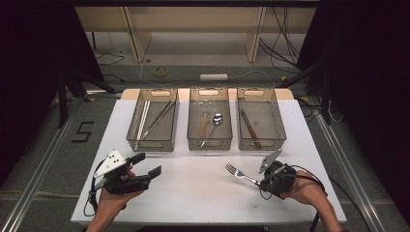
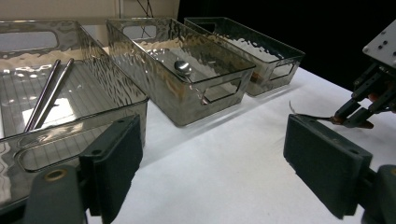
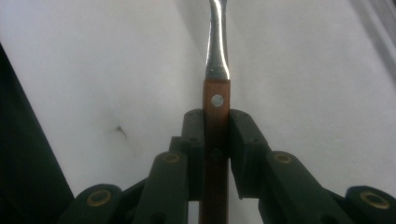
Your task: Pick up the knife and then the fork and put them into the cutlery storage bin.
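White covering spreads over the table (image 1: pixel 193 193) where you work, and three clear bins stand in a row along its far half. Take the middle bin (image 1: pixel 210 140) as your mark: your right gripper (image 1: pixel 263 182) sits on the near side of it and to its right, jaws clamped on the wooden handle of a fork (image 1: pixel 238 171), whose tines point back toward that bin over the bare white surface. In the right gripper view the fork's tines are cut off at the top edge, so you see just the handle and the steel neck. Your left gripper (image 1: pixel 147 165) rests near and to the left of the middle bin, jaws spread wide with nothing between them. Inside the middle bin lies a spoon (image 1: pixel 212 126); the left bin (image 1: pixel 153 144) holds long metal chopsticks (image 1: pixel 157 118), the right bin (image 1: pixel 261 141) a wooden-handled knife (image 1: pixel 250 129), its blade hard to make out.
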